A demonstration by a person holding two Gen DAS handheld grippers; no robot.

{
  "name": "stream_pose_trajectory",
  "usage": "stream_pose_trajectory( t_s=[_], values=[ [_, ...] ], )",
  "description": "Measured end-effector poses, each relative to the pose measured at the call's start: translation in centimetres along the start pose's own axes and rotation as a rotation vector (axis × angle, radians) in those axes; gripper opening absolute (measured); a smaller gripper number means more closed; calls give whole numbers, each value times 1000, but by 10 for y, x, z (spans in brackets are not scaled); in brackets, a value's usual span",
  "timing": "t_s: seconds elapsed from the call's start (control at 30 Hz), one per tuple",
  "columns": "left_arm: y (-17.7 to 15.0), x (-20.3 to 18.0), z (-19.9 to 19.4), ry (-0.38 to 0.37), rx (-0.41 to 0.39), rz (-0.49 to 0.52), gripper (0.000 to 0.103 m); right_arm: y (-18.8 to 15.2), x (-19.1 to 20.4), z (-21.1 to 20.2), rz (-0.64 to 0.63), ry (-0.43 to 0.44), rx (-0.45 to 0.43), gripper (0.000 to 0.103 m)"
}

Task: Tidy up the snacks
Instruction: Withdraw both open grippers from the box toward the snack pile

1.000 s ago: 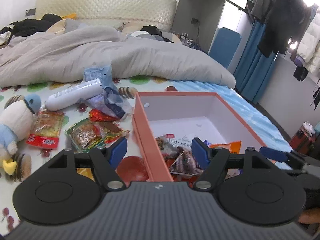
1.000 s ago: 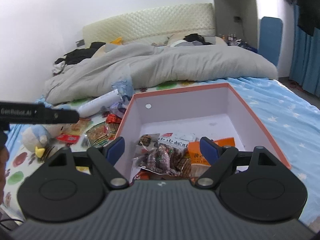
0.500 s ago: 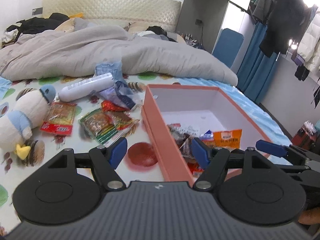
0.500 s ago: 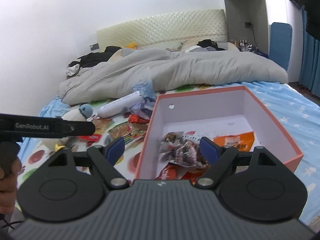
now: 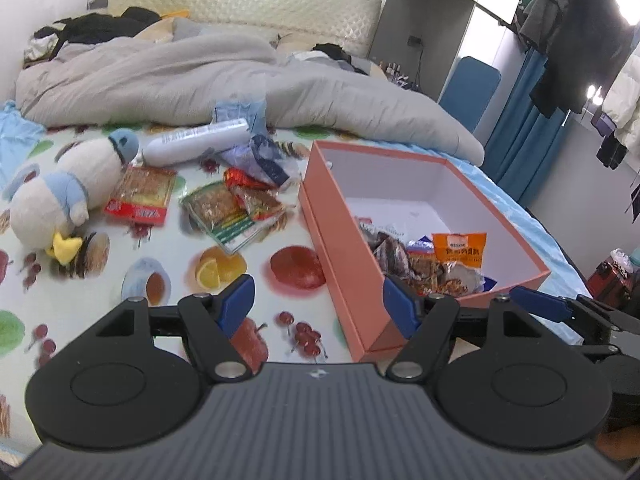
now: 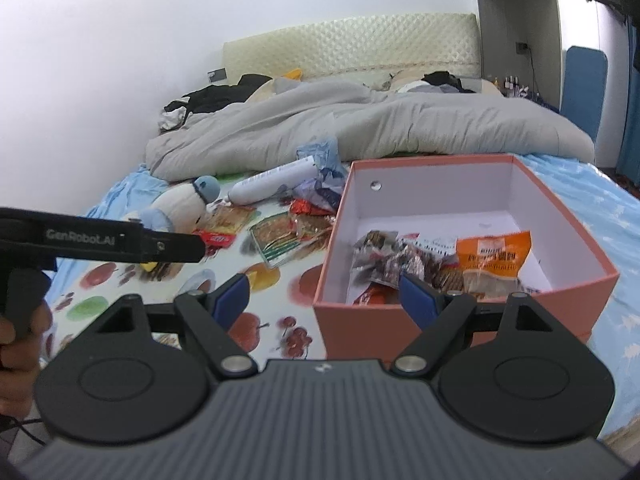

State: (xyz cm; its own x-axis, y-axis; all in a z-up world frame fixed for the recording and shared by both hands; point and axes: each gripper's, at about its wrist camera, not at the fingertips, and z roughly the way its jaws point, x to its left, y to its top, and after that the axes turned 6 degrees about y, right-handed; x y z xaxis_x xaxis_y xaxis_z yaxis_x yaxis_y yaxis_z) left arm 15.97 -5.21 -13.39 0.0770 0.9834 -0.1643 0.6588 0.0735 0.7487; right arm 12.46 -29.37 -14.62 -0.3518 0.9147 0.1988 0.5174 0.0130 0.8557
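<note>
A salmon-pink box lies open on the bed with several snack packets in it, among them an orange packet. More packets lie on the sheet left of it: a red-edged packet, a green-edged packet and a small red wrapper. My left gripper is open and empty, held back over the sheet by the box's near left corner. My right gripper is open and empty in front of the box's near wall.
A plush penguin, a white bottle and a crumpled blue bag lie left of the box. A grey duvet covers the far bed. The bed edge falls off on the right.
Both grippers have pulled back and up from the box, so more of the sheet and box shows. Both stay open and empty.
</note>
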Motion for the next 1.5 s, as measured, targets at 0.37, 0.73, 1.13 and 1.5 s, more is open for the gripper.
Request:
stream_pose_trajectory(
  t_s=[0.37,0.73,1.13,1.5],
  values=[
    [1,16,3,15,0,-24,75,3,7,13,-51,2,19,84],
    [-7,50,-10,45,-24,-64,75,2,42,30,-80,66,53,84],
    [-32,115,24,137,-3,-163,75,-5,83,75,-165,80,123,83],
    [-9,159,112,36,18,-335,75,4,93,145,-195,26,129,83]
  ],
)
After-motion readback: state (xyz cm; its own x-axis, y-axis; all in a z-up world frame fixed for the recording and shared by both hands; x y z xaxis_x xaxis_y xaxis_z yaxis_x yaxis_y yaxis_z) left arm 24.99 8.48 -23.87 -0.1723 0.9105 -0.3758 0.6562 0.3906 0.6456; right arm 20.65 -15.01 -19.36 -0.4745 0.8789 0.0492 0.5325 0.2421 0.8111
